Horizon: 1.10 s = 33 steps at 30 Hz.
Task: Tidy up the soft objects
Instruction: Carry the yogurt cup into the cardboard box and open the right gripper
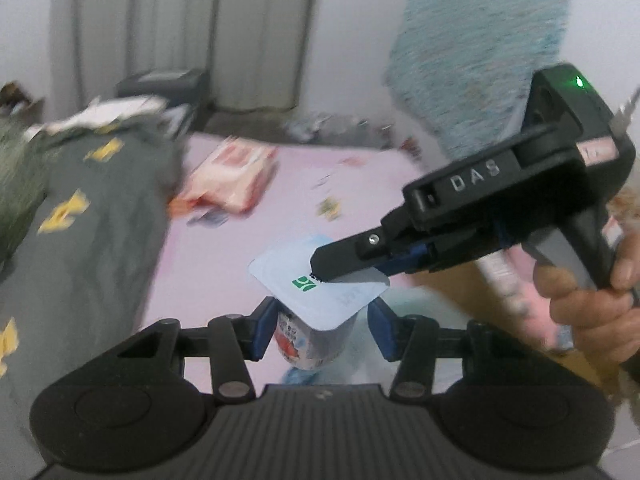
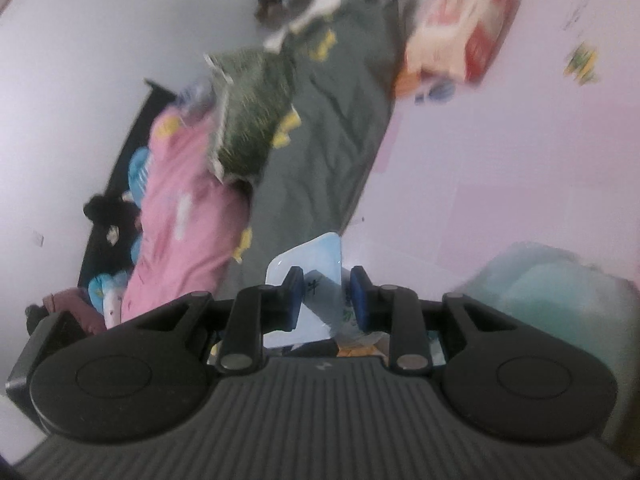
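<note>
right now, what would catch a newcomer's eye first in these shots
The yogurt cup, low in the middle, gripped around its body by the left gripper while the right gripper pinches its foil lid. Behind, a grey quilt lies left on the pink bed, and a teal towel hangs upper right.

Soft, even indoor light; both fisheye views smear with motion blur, edges curve and darken at the corners.

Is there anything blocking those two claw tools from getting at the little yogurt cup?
Nothing visible does. The left gripper already straddles the yogurt cup body, and the right gripper pinches its foil lid at one edge.
</note>
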### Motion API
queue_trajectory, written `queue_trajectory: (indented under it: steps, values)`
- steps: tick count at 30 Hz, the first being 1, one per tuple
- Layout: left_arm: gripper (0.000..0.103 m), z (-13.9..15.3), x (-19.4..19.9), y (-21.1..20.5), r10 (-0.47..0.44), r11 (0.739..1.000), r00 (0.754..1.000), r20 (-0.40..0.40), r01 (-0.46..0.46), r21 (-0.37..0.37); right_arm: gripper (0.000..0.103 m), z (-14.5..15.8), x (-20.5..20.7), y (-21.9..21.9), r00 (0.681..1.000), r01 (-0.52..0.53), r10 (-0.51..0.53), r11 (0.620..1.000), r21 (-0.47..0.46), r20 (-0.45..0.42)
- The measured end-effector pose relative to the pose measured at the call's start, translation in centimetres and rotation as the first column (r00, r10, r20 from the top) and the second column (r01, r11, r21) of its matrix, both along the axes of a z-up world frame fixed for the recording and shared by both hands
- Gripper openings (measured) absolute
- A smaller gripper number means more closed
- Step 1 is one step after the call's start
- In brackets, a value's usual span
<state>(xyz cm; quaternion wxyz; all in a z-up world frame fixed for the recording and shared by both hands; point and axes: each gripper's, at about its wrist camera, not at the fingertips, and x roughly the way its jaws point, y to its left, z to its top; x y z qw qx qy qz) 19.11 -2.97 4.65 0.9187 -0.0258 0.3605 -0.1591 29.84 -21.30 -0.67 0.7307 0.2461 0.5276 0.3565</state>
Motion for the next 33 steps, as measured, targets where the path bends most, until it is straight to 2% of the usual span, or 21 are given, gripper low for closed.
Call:
queue_trajectory:
  steps: [3,6,10,14,17,21,26,27,30,33]
  values:
    - [0.051,1.8,-0.9,-3.3,-0.089,0.996,0.995,0.042,0.090,-0.022,0.026,2.5,-2.4,-4.4,0.996,0.078,-0.078,0.997,0.017,0.035]
    - [0.051,2.5,-2.0,-7.3,-0.192,0.980,0.979,0.066,0.194,-0.038,0.026,4.3,-5.4,-9.7,0.984,0.170,-0.171,0.985,0.025,0.059]
    - [0.051,2.0,-3.0,-12.7,-0.312,0.947,0.950,0.028,0.314,-0.069,0.027,4.7,-10.1,-16.5,0.950,0.305,-0.305,0.952,0.005,0.062]
    - [0.051,0.1,-3.6,-17.9,-0.415,0.909,0.908,-0.057,0.411,-0.074,0.030,2.7,-13.9,-22.2,0.914,0.407,-0.407,0.913,-0.017,0.005]
    - [0.051,-1.8,-3.7,-20.6,-0.459,0.888,0.879,-0.131,0.455,-0.064,0.030,0.0,-16.0,-25.3,0.886,0.458,-0.458,0.889,-0.021,-0.074]
    - [0.051,-4.1,-3.0,-21.9,-0.488,0.873,0.841,-0.234,0.479,-0.095,0.030,-3.8,-16.8,-27.6,0.861,0.481,-0.479,0.876,-0.033,-0.174]
    - [0.052,-4.7,-3.5,-21.6,-0.473,0.881,0.854,-0.218,0.464,-0.094,0.032,-9.3,-16.6,-28.8,0.823,0.479,-0.483,0.873,-0.091,-0.298]
    - [0.053,-4.4,-3.7,-20.8,-0.471,0.882,0.857,-0.210,0.461,-0.099,0.032,-9.9,-16.3,-28.8,0.821,0.476,-0.487,0.872,-0.116,-0.296]
    - [0.053,-3.3,-4.0,-19.4,-0.453,0.891,0.873,-0.180,0.441,-0.106,0.032,-11.4,-16.4,-28.5,0.820,0.464,-0.473,0.879,-0.111,-0.323]
    - [0.053,-2.2,-4.6,-17.7,-0.429,0.902,0.890,-0.154,0.415,-0.117,0.032,-11.3,-16.8,-28.0,0.831,0.452,-0.470,0.882,-0.130,-0.299]
